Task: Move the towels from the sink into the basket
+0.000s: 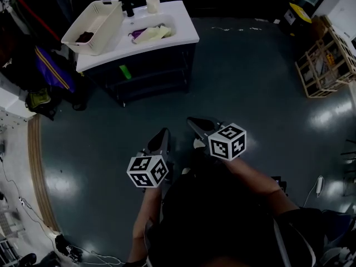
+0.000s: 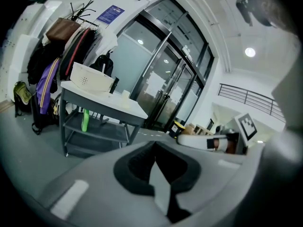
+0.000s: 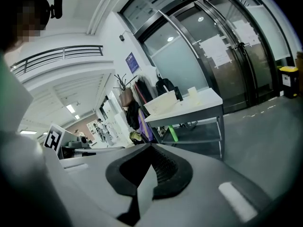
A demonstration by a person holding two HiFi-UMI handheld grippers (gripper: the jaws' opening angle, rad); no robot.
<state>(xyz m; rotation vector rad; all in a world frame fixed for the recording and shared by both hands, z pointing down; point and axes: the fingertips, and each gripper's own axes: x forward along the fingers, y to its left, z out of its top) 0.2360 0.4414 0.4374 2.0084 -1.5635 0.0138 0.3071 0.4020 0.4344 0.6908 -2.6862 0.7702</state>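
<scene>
A white sink table (image 1: 183, 35) stands far ahead across the dark floor. Pale yellow towels (image 1: 153, 34) and a purple one (image 1: 136, 34) lie in its basin. A cream basket (image 1: 92, 26) sits on the table's left end with something dark inside. My left gripper (image 1: 163, 133) and right gripper (image 1: 194, 122) are held side by side well short of the table, both shut and holding nothing. The left gripper view shows its shut pads (image 2: 142, 167), with the table (image 2: 102, 103) and basket (image 2: 91, 78) in the distance. The right gripper view shows the same, its pads (image 3: 163, 167) shut and the basket (image 3: 161, 103) far away.
A cup (image 1: 153, 4) and a dark bottle (image 1: 129, 9) stand behind the sink. A green bottle (image 1: 125, 72) lies on the shelf below. Bags and clothes (image 1: 50, 71) hang left of the table. A wooden crate (image 1: 325, 63) and a yellow-lidded bin (image 1: 297, 13) stand at the right. Glass doors (image 3: 227, 56) are behind.
</scene>
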